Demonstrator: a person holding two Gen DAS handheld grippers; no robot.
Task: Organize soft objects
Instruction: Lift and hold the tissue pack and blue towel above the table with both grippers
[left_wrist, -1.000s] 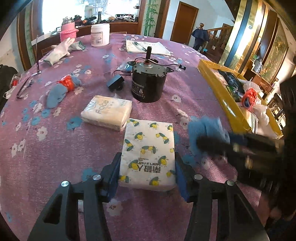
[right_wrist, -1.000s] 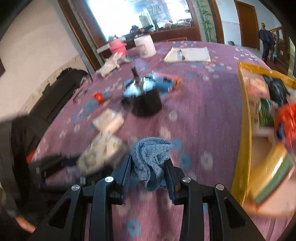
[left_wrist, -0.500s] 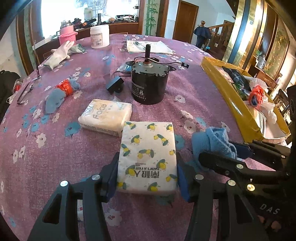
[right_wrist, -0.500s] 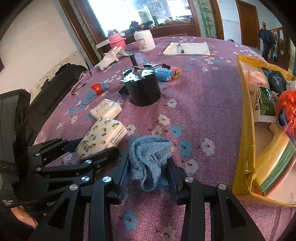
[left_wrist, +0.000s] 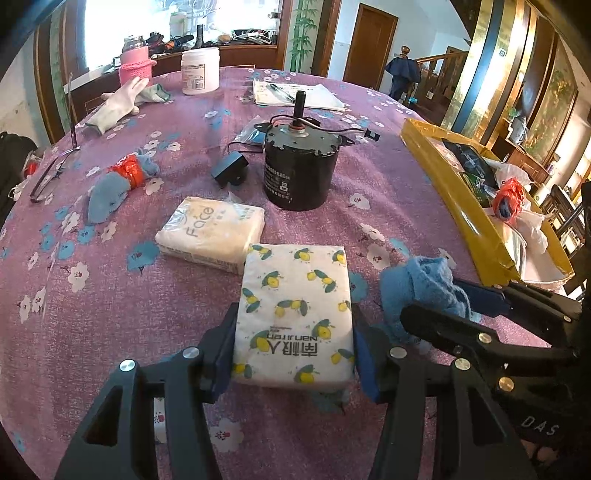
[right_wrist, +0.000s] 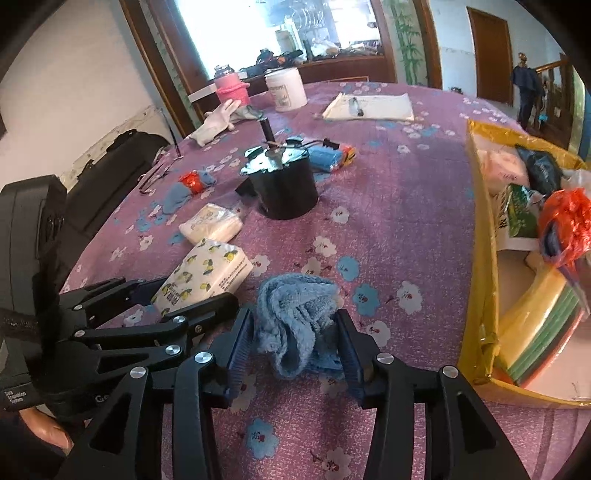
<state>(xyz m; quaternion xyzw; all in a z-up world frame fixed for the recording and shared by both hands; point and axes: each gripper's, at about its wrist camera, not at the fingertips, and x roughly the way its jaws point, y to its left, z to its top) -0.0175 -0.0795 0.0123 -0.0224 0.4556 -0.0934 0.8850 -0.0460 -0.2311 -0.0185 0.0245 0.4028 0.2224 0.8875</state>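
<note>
- Blue knitted cloth, crumpled into a loose bundle (right_wrist: 295, 317), lies on the purple flowered tablecloth (right_wrist: 406, 206) between the fingers of the right gripper (right_wrist: 295, 343). Its jaws are opening, and the pads look to be just brushing the cloth rather than pinching it.
- It should be light and floppy; I would take it at the thick middle of the bundle, since a loose edge would trail or slip out.
- White soft tissue pack printed with yellow lemons (left_wrist: 295, 314) rests on the same cloth, clamped at its near end between the pads of the left gripper (left_wrist: 293, 350), jaws at a middling width.
- The pack should be light and squashy under slick wrap; a hold across its narrow sides suits it.
- Yellow tray (right_wrist: 480, 258) stands well to the right, already holding bags.
</note>
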